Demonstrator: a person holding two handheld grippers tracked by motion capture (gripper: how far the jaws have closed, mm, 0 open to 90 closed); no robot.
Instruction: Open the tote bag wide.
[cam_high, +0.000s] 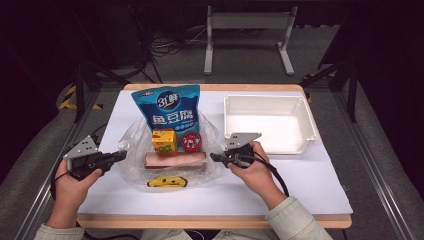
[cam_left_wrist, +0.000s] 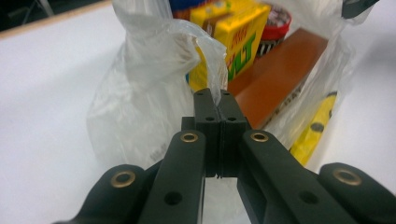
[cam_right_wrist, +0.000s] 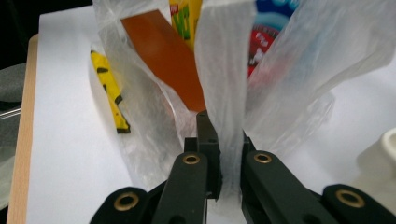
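A clear plastic bag (cam_high: 172, 165) lies at the middle of the white worktop (cam_high: 300, 185), holding a yellow carton (cam_high: 164, 140), a red round tin (cam_high: 191, 141) and a brown bar (cam_high: 175, 159). Its left handle is pinched by the closed left tongs (cam_left_wrist: 218, 108), its right handle is clamped in the right tongs (cam_right_wrist: 224, 140). The bag seems gripped but not yet opened; nothing is seen in the white bin (cam_high: 270, 125), so unloading appears left.

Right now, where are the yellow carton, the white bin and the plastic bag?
yellow carton (cam_high: 164, 140), high view, its front face.
white bin (cam_high: 270, 100), high view, its far wall.
plastic bag (cam_left_wrist: 140, 107), left gripper view, its bunched left handle.
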